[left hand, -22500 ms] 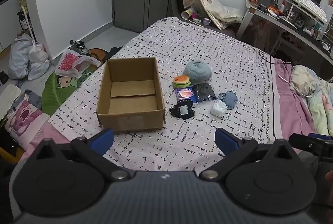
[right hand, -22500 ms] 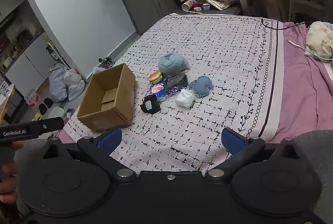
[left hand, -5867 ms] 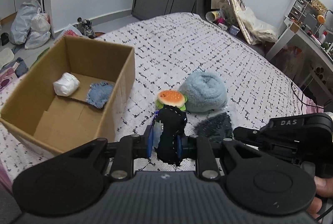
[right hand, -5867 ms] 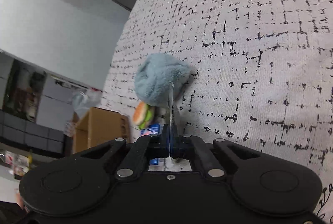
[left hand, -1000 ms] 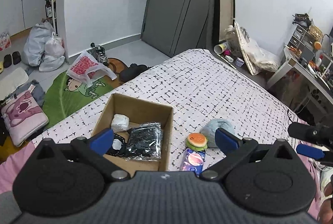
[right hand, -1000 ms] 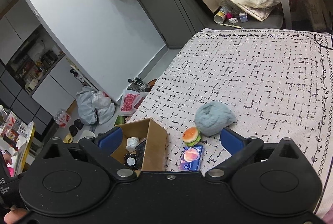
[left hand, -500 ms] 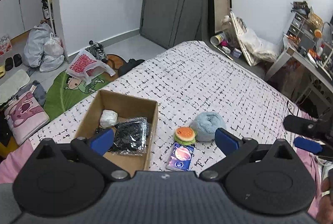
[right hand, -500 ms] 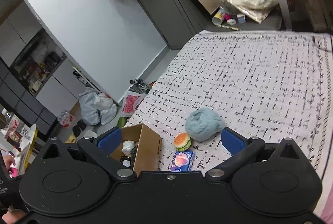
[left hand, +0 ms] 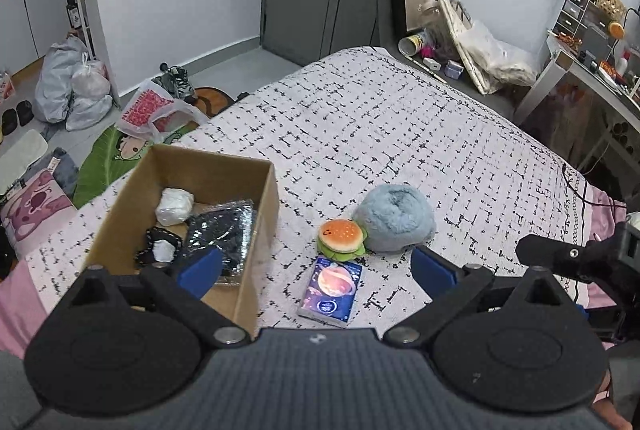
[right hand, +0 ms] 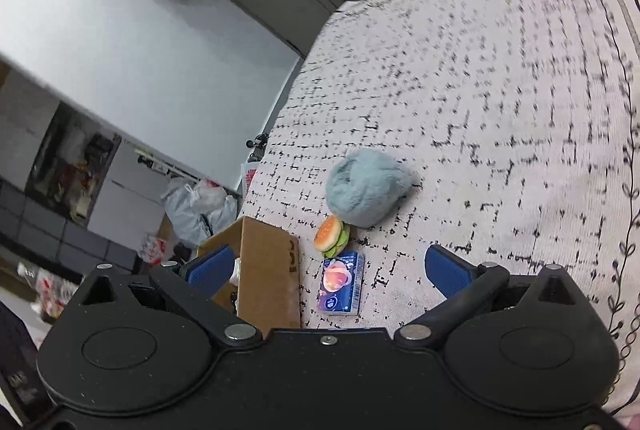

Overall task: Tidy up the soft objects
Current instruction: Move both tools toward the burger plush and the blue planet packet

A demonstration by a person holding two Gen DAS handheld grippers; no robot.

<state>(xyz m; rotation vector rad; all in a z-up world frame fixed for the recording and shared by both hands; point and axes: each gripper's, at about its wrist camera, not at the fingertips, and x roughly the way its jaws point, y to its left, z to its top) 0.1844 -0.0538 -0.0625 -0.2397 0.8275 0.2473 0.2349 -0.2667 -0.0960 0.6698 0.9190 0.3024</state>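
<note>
A cardboard box (left hand: 264, 214) (right hand: 268, 270) sits on the bed at the left. Inside it lie a white bundle (left hand: 175, 205), a black item with a white patch (left hand: 158, 250) and a dark glittery pouch (left hand: 224, 230). On the bedspread to its right rest a fluffy blue ball (left hand: 394, 218) (right hand: 366, 186), a burger plush (left hand: 341, 235) (right hand: 330, 234) touching it, and a blue tissue pack (left hand: 332, 284) (right hand: 340, 286). My left gripper (left hand: 316, 266) hangs open above the tissue pack, holding nothing. My right gripper (right hand: 326, 270) is open too, tilted, above the same pack.
The patterned bedspread (left hand: 400, 118) stretches far and right, with a pink sheet (left hand: 600, 202) at the right edge. Bags (left hand: 68, 86) and a green mat (left hand: 108, 166) lie on the floor left of the bed. A cluttered desk (left hand: 592, 58) stands at the back right.
Both grippers have come lower and closer to the items on the bed. The right one has tilted. Both stay open and hold nothing.
</note>
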